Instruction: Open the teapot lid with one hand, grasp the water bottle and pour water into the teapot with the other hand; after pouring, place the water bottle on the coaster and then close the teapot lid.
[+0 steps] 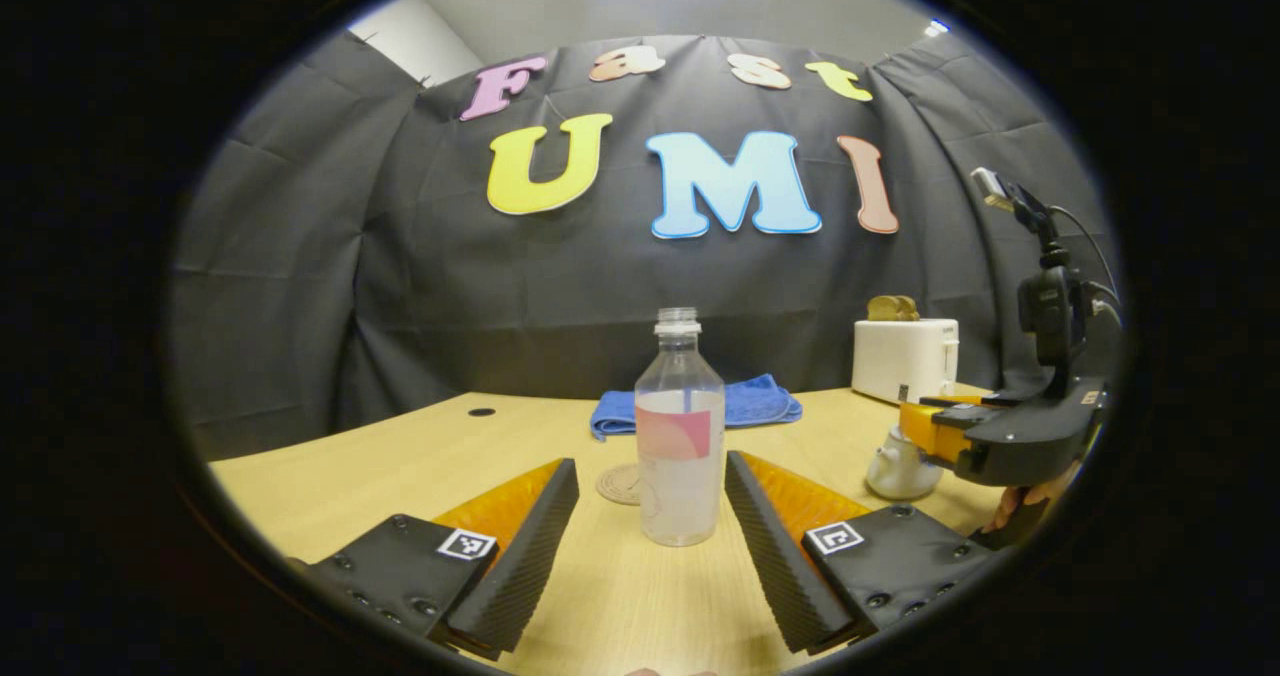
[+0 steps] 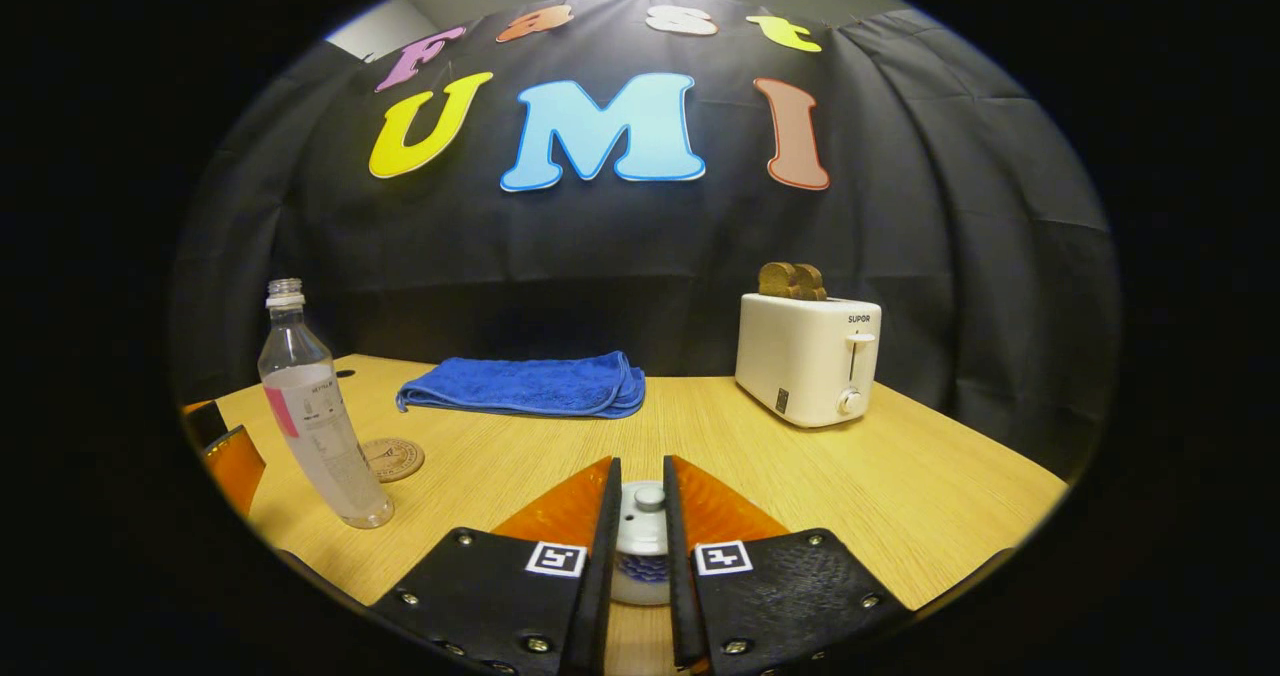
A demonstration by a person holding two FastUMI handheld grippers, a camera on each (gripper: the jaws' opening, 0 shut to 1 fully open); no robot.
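A clear, uncapped water bottle [image 1: 680, 436] with a pink label stands upright on the wooden table [image 1: 400, 456]. It sits between the spread fingers of my left gripper [image 1: 652, 464], which is open and not touching it. A round coaster [image 1: 620, 484] lies just behind the bottle. My right gripper [image 2: 640, 466] is closed narrowly over the white teapot [image 2: 640, 556], with both fingers pressing on the sides of its lid [image 2: 648, 501]. In the left gripper view, the right gripper [image 1: 925, 431] hovers over the teapot [image 1: 898, 468] at the right. The bottle [image 2: 320, 426] and coaster [image 2: 392, 458] stand at the left in the right gripper view.
A folded blue towel [image 2: 525, 386] lies at the back of the table. A white toaster [image 2: 808, 356] holding toast stands at the back right. A hand [image 1: 1020, 501] holds the right gripper. The black cloth wall closes off the back.
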